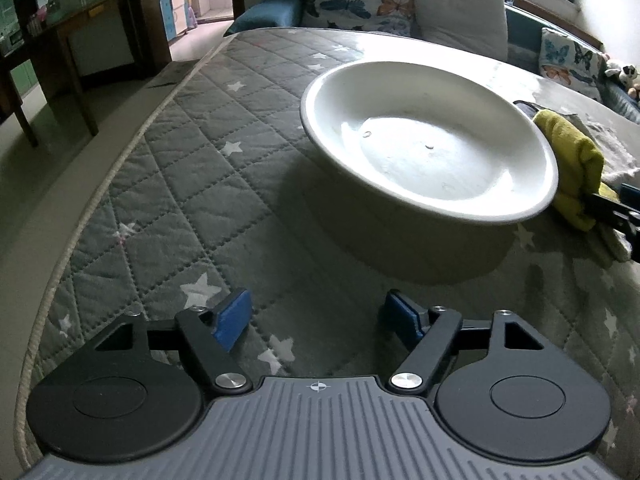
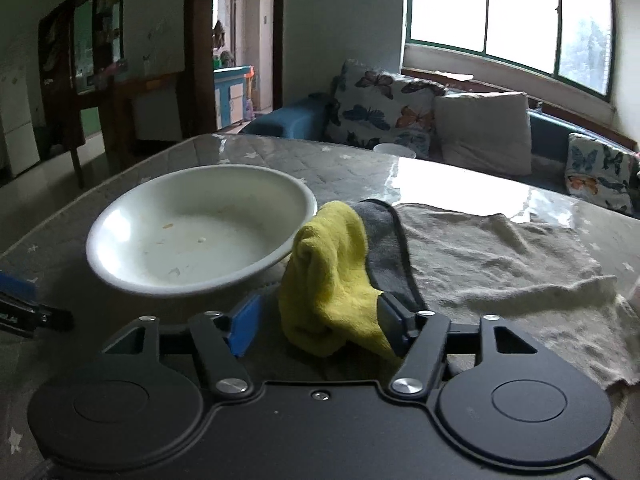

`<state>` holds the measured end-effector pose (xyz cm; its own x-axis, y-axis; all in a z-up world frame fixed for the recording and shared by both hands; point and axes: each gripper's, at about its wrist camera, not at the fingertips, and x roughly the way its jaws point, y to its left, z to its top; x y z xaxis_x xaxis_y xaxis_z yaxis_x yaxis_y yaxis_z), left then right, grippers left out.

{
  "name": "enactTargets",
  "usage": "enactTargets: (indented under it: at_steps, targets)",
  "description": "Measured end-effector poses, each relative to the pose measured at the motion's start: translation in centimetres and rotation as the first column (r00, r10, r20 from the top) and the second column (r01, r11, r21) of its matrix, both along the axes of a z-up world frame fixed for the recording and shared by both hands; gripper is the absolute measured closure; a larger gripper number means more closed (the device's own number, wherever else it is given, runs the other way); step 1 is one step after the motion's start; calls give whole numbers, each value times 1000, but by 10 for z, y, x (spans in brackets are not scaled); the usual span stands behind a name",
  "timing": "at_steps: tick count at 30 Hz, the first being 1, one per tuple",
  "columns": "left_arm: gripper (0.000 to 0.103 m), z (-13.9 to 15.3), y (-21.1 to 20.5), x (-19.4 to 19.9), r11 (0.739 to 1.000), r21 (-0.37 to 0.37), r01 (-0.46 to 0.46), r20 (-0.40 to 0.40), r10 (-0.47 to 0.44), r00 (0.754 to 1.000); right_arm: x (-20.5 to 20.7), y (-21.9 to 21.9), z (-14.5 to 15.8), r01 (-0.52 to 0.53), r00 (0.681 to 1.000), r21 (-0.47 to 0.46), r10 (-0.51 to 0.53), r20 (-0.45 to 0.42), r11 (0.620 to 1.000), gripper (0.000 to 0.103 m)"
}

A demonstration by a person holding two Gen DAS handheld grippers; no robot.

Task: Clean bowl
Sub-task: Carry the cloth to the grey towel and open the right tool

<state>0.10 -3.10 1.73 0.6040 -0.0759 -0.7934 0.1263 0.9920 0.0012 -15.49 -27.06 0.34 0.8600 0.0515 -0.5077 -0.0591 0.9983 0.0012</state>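
Nearest in the left wrist view: the left gripper (image 1: pixel 318 320), released, blue pads (image 1: pixel 232 320) spread wide, only quilted cover between them. Hovering low over the near edge of the surface (image 1: pixel 180 200), a grey quilt with white stars.

Just beyond, well in from the left edge: the white bowl (image 1: pixel 428 140), upright, shallow and wide-rimmed, resting on the quilt. A few small drops or specks on its floor (image 1: pixel 366 134).

Touching the bowl's right rim: a yellow cloth (image 1: pixel 572 160), bunched and standing up, with a black finger of the other tool against it.

Nearest in the right wrist view: the right gripper (image 2: pixel 318 322), also released, jaws about as wide as the left's. Between them the yellow cloth (image 2: pixel 328 280), pressed against the right pad (image 2: pixel 394 322), clear of the left pad; not pinched. Grey on the cloth's reverse side, dark edging.

Left of the cloth and touching it at the rim: the bowl (image 2: pixel 200 232), with an orange crumb and pale flecks (image 2: pixel 168 225) inside.

At the left edge of that view: a blue pad and black arm of the left gripper (image 2: pixel 16 286), with white lettering, too cropped to read.

Right of the cloth, spread flat toward the right edge: a crumpled off-white towel (image 2: pixel 500 248).

Past the far edge: butterfly-print cushions (image 2: pixel 384 108) and a plain pale cushion (image 2: pixel 484 128) on a blue sofa. Farthest: a green-framed window (image 2: pixel 508 12).
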Motion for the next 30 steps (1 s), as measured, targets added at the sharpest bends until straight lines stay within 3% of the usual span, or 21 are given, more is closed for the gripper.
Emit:
enactTargets:
  at_steps: [10, 14, 16, 18, 23, 30]
  targets:
    - [22, -4, 1, -9, 1000, 1, -3, 37, 3, 999, 29, -37, 13, 48, 999, 33, -49, 14, 998, 14]
    - [16, -6, 1, -11, 1000, 10, -13, 53, 12, 999, 44, -53, 4, 66, 998, 54, -66, 4, 996, 2]
    - [15, -7, 3, -12, 1000, 4, -18, 56, 18, 998, 29, -60, 1, 70, 997, 42, -71, 9, 997, 1]
    - [14, -7, 3, -12, 1000, 6, -15, 59, 15, 998, 83, -66, -4, 78, 997, 36, -79, 4, 996, 1]
    - [12, -7, 4, -11, 1000, 13, -1, 63, 0, 998, 63, -91, -9, 113, 993, 45, -112, -26, 993, 0]
    - [11, -7, 8, -9, 998, 28, 52, 66, -53, 996, 113, -111, -12, 137, 990, 45, -135, -33, 990, 0]
